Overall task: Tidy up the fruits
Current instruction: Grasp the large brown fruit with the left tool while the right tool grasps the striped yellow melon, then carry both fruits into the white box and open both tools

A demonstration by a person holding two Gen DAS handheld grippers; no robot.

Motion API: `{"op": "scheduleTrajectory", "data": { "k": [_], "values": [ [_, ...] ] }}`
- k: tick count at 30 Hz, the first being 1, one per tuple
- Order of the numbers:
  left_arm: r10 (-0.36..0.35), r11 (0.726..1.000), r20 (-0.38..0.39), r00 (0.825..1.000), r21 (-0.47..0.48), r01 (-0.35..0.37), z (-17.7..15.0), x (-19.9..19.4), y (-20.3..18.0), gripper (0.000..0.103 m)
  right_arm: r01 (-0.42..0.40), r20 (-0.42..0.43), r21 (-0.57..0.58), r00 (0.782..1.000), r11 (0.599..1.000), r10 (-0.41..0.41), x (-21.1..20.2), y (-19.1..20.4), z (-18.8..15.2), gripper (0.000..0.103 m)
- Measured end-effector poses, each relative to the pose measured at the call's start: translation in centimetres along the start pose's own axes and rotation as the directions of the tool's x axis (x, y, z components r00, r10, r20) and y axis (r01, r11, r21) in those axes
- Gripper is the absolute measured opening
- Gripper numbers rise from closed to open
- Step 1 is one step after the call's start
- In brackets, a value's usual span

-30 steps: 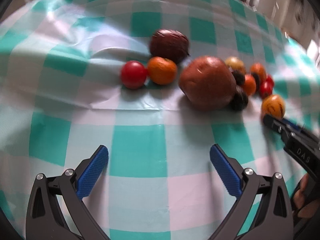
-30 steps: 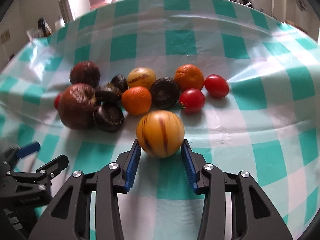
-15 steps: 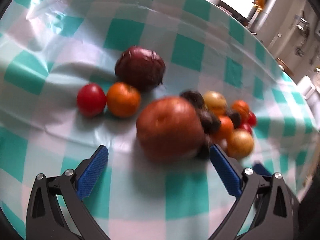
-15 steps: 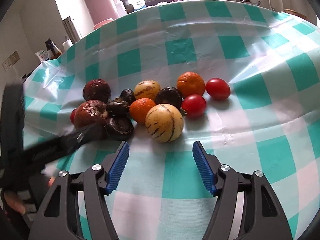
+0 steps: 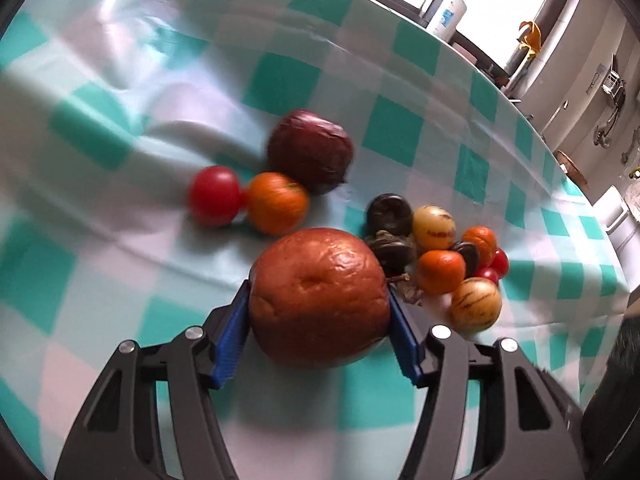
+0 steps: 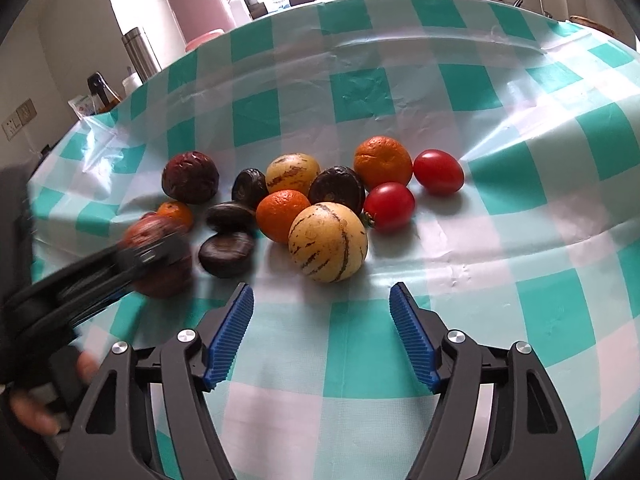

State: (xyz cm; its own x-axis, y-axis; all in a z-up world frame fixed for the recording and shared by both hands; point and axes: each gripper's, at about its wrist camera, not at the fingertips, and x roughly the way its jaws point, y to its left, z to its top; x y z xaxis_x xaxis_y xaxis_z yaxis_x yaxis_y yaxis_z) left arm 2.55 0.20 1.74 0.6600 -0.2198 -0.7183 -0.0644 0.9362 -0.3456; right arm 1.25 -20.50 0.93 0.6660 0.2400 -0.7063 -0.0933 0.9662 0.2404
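Note:
My left gripper [image 5: 320, 312] is shut on a large brown wrinkled fruit [image 5: 320, 296] at the left end of the fruit cluster; it shows blurred in the right wrist view [image 6: 160, 256]. My right gripper [image 6: 320, 320] is open and empty, just in front of a striped yellow melon [image 6: 328, 242] that rests on the checked cloth. Behind it lie oranges [image 6: 282, 214], red tomatoes [image 6: 388, 206], dark wrinkled fruits [image 6: 226, 250] and a second yellow melon [image 6: 292, 168]. A dark red fruit [image 5: 310, 152], a tomato [image 5: 214, 196] and an orange [image 5: 276, 202] sit apart at the left.
The teal and white checked tablecloth [image 6: 500, 320] covers the table. Bottles and a pink flask [image 6: 196, 4] stand beyond the far edge. A kitchen counter and a white bottle [image 5: 450, 14] lie behind the table.
My left gripper moved forward and closed on the large brown fruit. My right gripper let go of the striped melon, opened and drew back from it.

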Motion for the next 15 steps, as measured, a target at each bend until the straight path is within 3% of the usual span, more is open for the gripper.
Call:
{"op": "scheduleTrajectory", "data": {
  "k": [4,8,11,13,15],
  "values": [
    [0.020,1.000,0.051,0.998,-0.021,-0.019,-0.7,-1.8,1.9,0.062,0.030,-0.015,-0.022,0.999,0.999,-0.031,1.2,0.6,0.9,0.070],
    [0.016,0.999,0.036,0.999,-0.034,-0.015,-0.8,-1.8,2.7,0.062,0.047,-0.042,-0.038,0.998,0.998,-0.049,2.8,1.2,2.0,0.069],
    [0.011,0.999,0.020,1.000,-0.038,-0.010,-0.9,-1.4,2.8,0.062,0.067,-0.046,-0.043,0.997,0.997,-0.069,3.4,1.4,2.5,0.059],
    [0.017,0.999,0.029,0.999,-0.034,-0.016,-0.9,-1.6,2.8,0.062,0.073,-0.034,-0.015,0.997,0.997,-0.073,3.3,0.9,2.5,0.046],
    [0.017,0.999,0.028,0.999,-0.033,-0.016,-0.9,-1.5,2.7,0.062,0.051,-0.020,0.010,0.999,0.999,-0.051,2.9,0.5,2.5,0.046]
  ]
}}
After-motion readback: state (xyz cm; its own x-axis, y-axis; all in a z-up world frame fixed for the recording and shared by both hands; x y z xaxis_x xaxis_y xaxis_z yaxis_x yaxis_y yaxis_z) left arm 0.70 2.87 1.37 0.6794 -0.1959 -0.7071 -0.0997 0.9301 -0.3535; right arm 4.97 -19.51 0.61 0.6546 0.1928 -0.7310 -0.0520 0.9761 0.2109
